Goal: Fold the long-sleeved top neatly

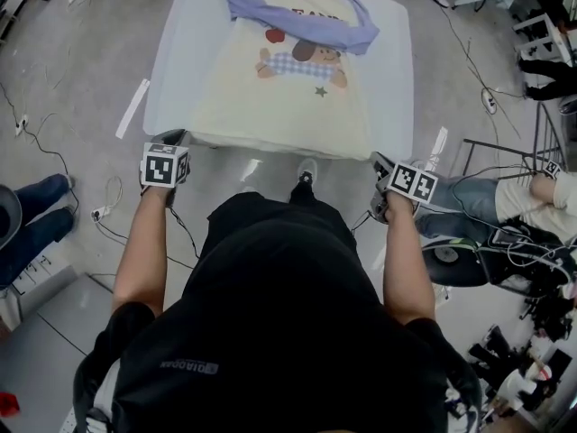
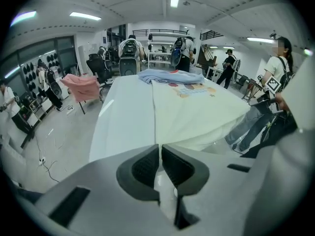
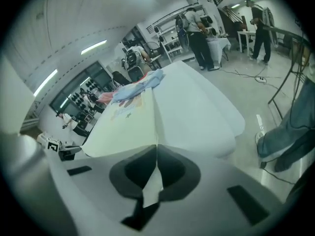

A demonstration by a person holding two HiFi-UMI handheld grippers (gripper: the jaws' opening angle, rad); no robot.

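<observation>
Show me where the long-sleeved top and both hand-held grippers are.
long-sleeved top [image 1: 297, 111], head view, cream front panel.
left hand-held gripper [image 2: 160, 147], left gripper view, between fingertips.
right hand-held gripper [image 3: 156, 149], right gripper view, between fingertips.

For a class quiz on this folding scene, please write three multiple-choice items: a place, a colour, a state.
1. Where do the sleeves of the long-sleeved top lie?
A) across its chest, at the far end of the table
B) over the near edge
C) on the floor
2. The sleeves' colour?
A) red
B) lavender blue
C) black
3. The left gripper and the right gripper are:
A) both open
B) each shut on the top's hem
C) one open, one shut
Answers: A, the head view shows them laid over the chest; B, lavender blue against the cream body; B, each gripper view shows cloth pinched between the pads.
</observation>
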